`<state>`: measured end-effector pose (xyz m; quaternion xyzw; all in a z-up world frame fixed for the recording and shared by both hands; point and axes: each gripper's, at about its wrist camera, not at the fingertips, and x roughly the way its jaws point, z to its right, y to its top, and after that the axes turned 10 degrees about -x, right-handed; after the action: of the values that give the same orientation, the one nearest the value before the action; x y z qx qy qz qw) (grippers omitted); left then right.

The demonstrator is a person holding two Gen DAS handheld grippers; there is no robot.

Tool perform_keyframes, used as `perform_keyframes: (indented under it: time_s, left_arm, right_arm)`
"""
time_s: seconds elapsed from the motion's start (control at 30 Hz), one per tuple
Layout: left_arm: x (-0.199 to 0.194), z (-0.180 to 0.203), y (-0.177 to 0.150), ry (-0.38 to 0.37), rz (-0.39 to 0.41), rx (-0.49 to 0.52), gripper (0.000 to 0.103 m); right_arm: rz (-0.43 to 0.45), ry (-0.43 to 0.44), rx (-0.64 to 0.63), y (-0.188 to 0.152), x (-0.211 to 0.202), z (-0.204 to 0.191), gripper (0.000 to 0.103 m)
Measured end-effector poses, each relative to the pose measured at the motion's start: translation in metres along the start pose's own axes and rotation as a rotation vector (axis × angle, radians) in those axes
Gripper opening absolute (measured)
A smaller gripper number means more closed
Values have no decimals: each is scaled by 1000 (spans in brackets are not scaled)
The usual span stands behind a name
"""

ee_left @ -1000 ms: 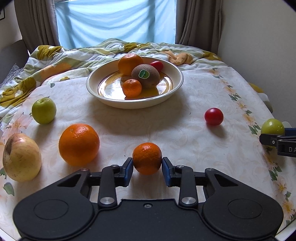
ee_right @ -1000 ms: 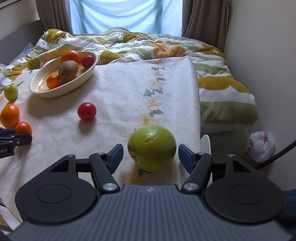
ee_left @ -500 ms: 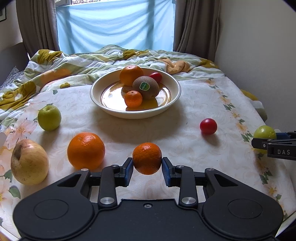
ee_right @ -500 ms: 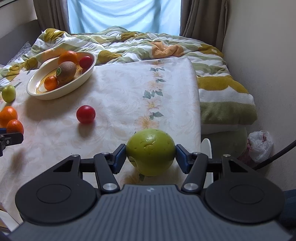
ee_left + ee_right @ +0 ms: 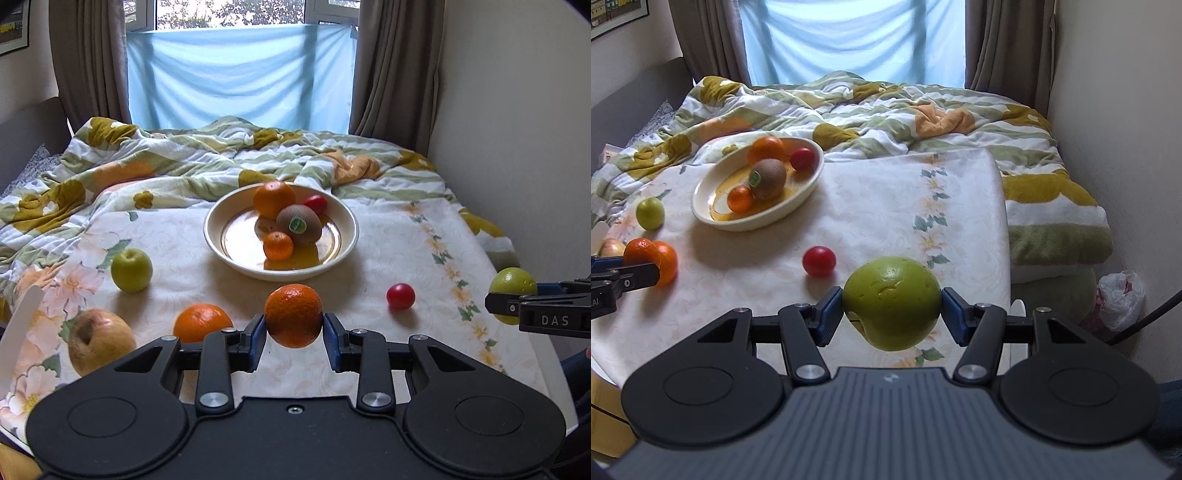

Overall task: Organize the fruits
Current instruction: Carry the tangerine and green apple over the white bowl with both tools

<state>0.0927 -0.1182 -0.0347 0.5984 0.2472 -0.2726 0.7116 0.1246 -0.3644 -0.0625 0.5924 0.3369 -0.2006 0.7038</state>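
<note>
Small dimpled orange mandarin (image 5: 293,315) clamped in left hand-held gripper (image 5: 294,334), lifted above bed's (image 5: 406,236) near edge. Dented green apple (image 5: 892,302) clamped in right hand-held gripper (image 5: 892,314) near right edge.

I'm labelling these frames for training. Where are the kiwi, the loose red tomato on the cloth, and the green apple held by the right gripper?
kiwi (image 5: 299,226): left wrist view, on its green sticker.
red tomato (image 5: 400,295): left wrist view, middle of its skin.
green apple (image 5: 892,301): right wrist view, centre of its front face.
</note>
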Motion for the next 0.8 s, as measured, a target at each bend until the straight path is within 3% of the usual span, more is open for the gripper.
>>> perform_keyframes:
  time_s: [0.37, 0.8]
  left_arm:
    - [-24, -12, 41, 0, 83, 1, 37]
    - [18, -49, 108, -18, 83, 18, 37]
  right_arm:
    - [44, 45, -16, 39, -28, -17, 73]
    - [73, 61, -15, 98, -7, -49, 73]
